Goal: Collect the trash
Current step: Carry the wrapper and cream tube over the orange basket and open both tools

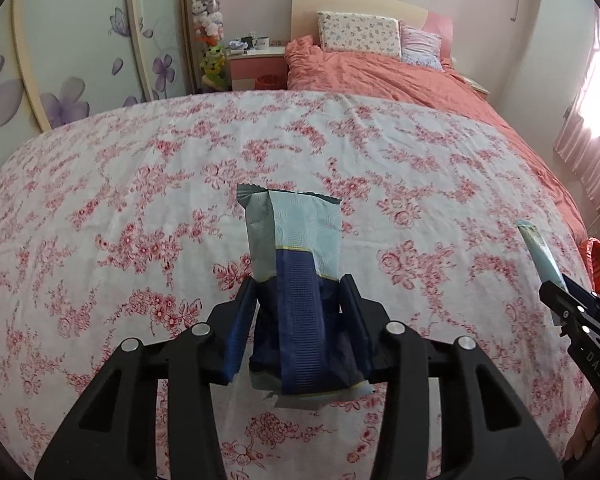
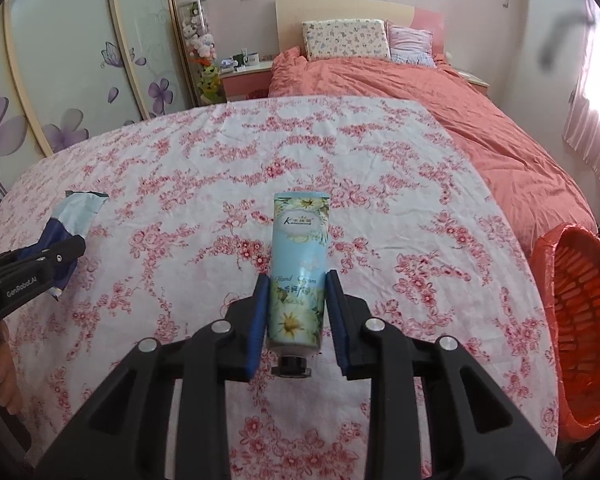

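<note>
My left gripper [image 1: 300, 284] is shut on a blue and pale-blue snack wrapper [image 1: 296, 248] and holds it above the floral tablecloth [image 1: 140, 200]. It also shows in the right wrist view [image 2: 74, 216] at the far left. My right gripper [image 2: 298, 284] is shut on a light-blue hand cream tube [image 2: 300, 248], cap toward me, above the cloth. The tube also shows in the left wrist view [image 1: 540, 252] at the right edge. An orange-lined waste basket [image 2: 580, 320] stands beside the table on the right.
The table's floral cloth [image 2: 380, 160] fills the middle. Behind it is a bed with a coral duvet [image 2: 420, 92] and pillows, a pink nightstand [image 2: 246, 76], and a wardrobe with purple flowers [image 2: 60, 80]. Pink curtains hang at the right.
</note>
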